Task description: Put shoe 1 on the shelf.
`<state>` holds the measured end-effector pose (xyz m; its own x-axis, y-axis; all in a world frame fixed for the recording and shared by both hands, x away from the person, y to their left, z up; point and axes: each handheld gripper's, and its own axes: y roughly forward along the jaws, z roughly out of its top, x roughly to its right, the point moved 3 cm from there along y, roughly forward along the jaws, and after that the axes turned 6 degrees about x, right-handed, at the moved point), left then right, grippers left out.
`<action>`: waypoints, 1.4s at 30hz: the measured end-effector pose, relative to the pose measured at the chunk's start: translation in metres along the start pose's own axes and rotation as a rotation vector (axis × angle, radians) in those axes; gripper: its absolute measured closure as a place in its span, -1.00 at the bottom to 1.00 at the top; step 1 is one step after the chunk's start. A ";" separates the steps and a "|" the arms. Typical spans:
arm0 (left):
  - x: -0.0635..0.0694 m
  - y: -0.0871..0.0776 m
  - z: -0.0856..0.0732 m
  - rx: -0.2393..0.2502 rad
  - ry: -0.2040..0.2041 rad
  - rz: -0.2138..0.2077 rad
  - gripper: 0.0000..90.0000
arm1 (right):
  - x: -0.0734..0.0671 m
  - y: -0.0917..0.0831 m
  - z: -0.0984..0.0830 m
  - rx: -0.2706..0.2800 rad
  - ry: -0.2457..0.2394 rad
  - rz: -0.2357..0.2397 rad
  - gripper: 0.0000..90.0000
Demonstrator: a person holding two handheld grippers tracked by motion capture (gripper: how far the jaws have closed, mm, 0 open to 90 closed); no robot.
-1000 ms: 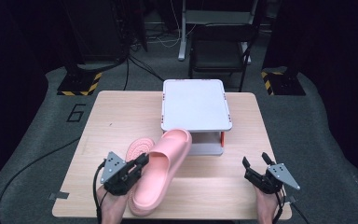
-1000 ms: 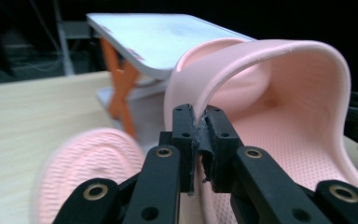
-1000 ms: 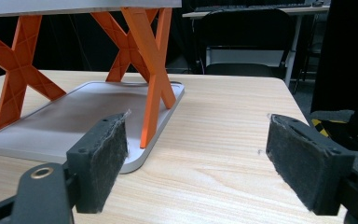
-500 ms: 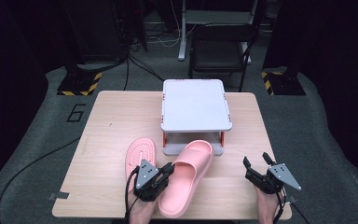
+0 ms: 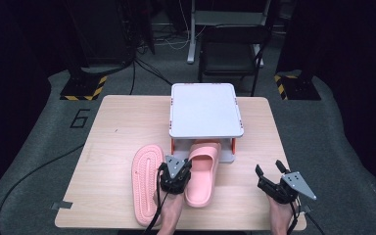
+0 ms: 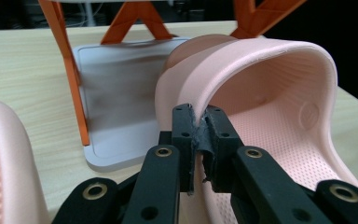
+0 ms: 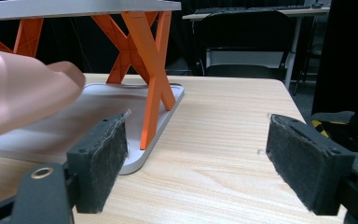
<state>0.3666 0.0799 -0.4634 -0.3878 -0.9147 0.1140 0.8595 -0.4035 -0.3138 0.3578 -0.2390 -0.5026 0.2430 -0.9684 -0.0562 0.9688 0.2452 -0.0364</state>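
My left gripper [image 5: 175, 182] [image 6: 199, 140] is shut on the side edge of a pink slipper [image 5: 201, 169] [image 6: 270, 107]. That slipper lies upright with its toe under the two-level rack [image 5: 204, 108], over the rack's grey bottom shelf [image 6: 116, 116] [image 7: 74, 121]. A second pink slipper [image 5: 146, 182] [image 6: 4, 163] lies sole-up just left of the gripper. My right gripper [image 5: 270, 177] [image 7: 196, 154] stands open above the bare table near the front right corner, with nothing between its pads. The held slipper's toe [image 7: 18, 93] shows at the left of the right gripper view.
The rack has a white top shelf and orange cross legs [image 7: 147, 70]. The wooden table [image 5: 117, 137] has its front edge close to both hands. A black chair [image 5: 230, 54] and dark stands are on the floor behind the table.
My left gripper has carried the upright slipper to the right and forward, bringing its toe under the rack. The sole-up slipper now lies uncovered at the left. The right gripper stayed put.
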 end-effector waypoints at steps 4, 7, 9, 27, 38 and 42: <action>0.000 0.016 0.000 0.021 -0.025 0.064 0.86 | 0.001 -0.001 0.000 -0.001 -0.003 0.000 -0.55; -0.005 0.027 0.000 0.018 -0.049 0.101 0.86 | 0.001 -0.001 0.000 0.001 0.000 0.003 -0.55; -0.011 0.036 0.001 0.012 -0.058 0.135 0.86 | 0.001 -0.001 0.000 0.002 0.003 0.000 -0.55; -0.037 0.074 -0.001 -0.098 -0.004 0.271 0.85 | -0.001 0.000 0.000 0.002 -0.001 0.007 -0.55; -0.039 0.071 0.002 -0.114 -0.029 0.245 0.52 | -0.004 0.001 0.000 -0.006 -0.002 0.022 -0.55; -0.036 0.054 0.006 -0.104 -0.028 0.165 0.28 | -0.007 0.002 0.000 -0.014 -0.016 0.038 -0.55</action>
<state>0.4296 0.0911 -0.4787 -0.2341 -0.9691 0.0783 0.8711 -0.2448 -0.4257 0.3580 -0.2314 -0.5026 0.2803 -0.9590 -0.0415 0.9582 0.2821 -0.0485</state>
